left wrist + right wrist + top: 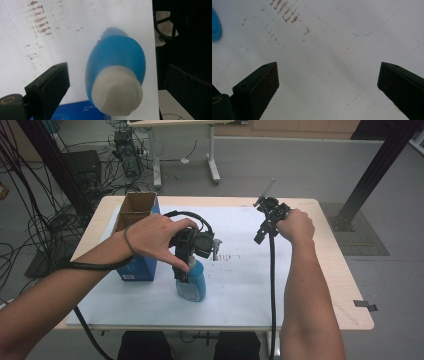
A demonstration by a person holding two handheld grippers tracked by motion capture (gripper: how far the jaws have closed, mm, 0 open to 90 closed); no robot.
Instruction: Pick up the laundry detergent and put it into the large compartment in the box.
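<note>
Standing upright near the front of the white surface point(240, 290): blue bottle point(191, 282), white cap point(117, 91) up, blue box point(137, 237) just beside. Left hand-held gripper point(186, 270) straddling it, jaws apart, nothing clamped. Best centred on the neck, squeezed evenly. Farther back, right hand-held gripper point(267, 217) raised, jaws wide.
</note>
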